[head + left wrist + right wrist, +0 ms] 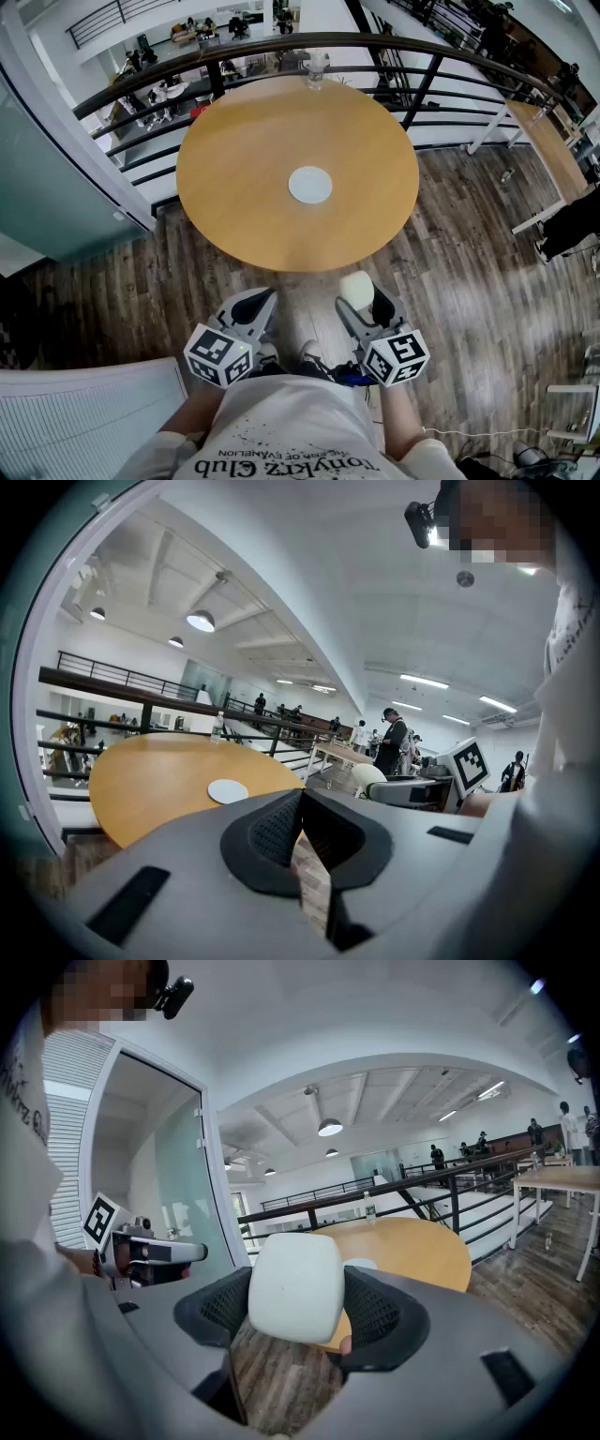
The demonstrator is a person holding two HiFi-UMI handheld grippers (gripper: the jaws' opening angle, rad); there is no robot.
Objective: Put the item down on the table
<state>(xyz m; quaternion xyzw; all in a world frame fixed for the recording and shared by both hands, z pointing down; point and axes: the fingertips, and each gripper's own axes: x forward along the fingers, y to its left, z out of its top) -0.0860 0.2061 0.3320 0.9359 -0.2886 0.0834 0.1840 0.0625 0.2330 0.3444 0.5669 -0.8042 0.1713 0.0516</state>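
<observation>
A pale, rounded block (pixel 293 1286) sits clamped between the jaws of my right gripper (pixel 295 1309); in the head view the same block (pixel 356 285) shows at the tip of the right gripper (pixel 361 298), just short of the near edge of the round wooden table (pixel 253 169). My left gripper (pixel 251 309) is held beside it over the floor, jaws closed together with nothing in them (pixel 300 841). A white round coaster (pixel 310 185) lies at the table's middle.
A clear plastic bottle (pixel 316 67) stands at the table's far edge by a dark curved railing (pixel 141 80). Glass wall at left (pixel 47 187). Another table (pixel 553 150) stands at right. Wood plank floor (pixel 469 262) surrounds the table.
</observation>
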